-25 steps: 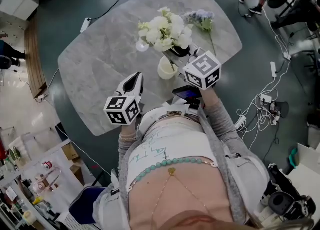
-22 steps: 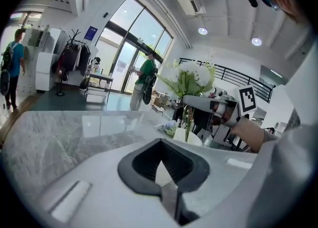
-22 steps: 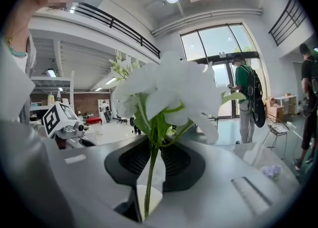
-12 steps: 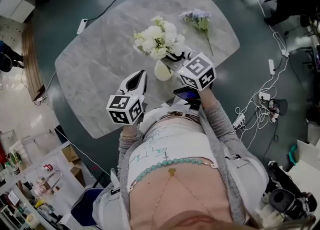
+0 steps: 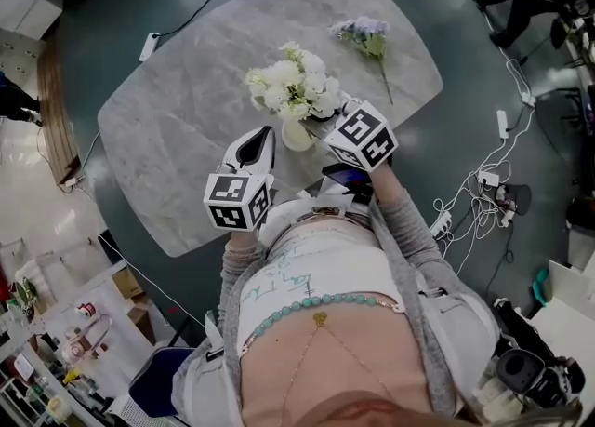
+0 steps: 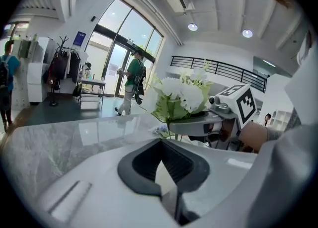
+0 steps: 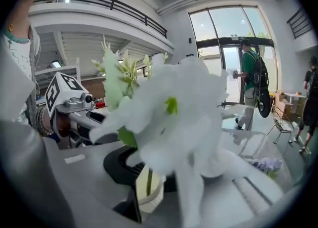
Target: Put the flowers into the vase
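Note:
A bunch of white flowers (image 5: pixel 288 88) hangs directly over the cream vase (image 5: pixel 297 135) on the marble table (image 5: pixel 177 137). My right gripper (image 5: pixel 325 109) is shut on the bunch just below the blooms. In the right gripper view the blooms (image 7: pixel 179 117) fill the frame, and a green stem (image 7: pixel 148 182) runs down between the jaws into the vase's mouth (image 7: pixel 149 194). My left gripper (image 5: pixel 256 144) is shut on nothing, hovering just left of the vase. From its view the white flowers (image 6: pixel 181 95) and the right gripper (image 6: pixel 198 122) show ahead. A purple flower sprig (image 5: pixel 364 34) lies at the table's far side.
A dark phone-like object (image 5: pixel 346 177) lies at the table's near edge by my body. Cables and a power strip (image 5: pixel 149 44) trail on the floor around the table. Several people stand in the hall behind (image 6: pixel 131 80).
The right gripper has lowered the white flowers closer to the vase, their stem now at its mouth. The left gripper has edged slightly toward the vase.

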Demonstrator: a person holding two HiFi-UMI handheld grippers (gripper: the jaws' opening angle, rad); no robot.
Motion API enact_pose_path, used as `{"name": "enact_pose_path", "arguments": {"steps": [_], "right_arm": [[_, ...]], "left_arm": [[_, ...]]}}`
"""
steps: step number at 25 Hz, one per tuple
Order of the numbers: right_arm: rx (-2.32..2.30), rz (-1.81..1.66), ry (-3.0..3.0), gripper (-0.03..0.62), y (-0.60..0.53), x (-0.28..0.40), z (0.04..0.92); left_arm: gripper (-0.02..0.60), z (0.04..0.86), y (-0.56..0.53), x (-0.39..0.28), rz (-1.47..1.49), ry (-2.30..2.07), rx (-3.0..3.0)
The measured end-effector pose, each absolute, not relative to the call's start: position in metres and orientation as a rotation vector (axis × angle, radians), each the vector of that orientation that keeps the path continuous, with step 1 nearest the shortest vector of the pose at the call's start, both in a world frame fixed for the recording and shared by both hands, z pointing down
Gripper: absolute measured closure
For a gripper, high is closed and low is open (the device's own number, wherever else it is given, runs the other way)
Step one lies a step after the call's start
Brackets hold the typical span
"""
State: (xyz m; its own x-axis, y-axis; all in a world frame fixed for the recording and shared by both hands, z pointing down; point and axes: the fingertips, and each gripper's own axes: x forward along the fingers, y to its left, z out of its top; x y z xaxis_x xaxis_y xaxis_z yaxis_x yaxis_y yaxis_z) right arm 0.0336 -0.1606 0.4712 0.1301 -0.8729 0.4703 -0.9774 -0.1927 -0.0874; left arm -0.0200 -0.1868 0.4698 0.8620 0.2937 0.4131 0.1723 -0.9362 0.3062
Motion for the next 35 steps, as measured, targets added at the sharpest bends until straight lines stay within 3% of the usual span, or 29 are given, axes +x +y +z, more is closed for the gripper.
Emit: {"name": "enact_pose_path", "arguments": {"steps": [17, 35], "right_arm": [[2.05, 0.702, -1.859, 0.482, -0.144, 0.03, 0.495], [1.72, 0.953, -2.058, 0.289, -0.11, 0.005, 0.504]], "left_arm": [[0.58, 0.48, -0.169, 0.002, 0.755, 0.323, 2.792], [0.58, 0.491, -0.171, -0.003, 0.816, 0.264, 2.787]]}}
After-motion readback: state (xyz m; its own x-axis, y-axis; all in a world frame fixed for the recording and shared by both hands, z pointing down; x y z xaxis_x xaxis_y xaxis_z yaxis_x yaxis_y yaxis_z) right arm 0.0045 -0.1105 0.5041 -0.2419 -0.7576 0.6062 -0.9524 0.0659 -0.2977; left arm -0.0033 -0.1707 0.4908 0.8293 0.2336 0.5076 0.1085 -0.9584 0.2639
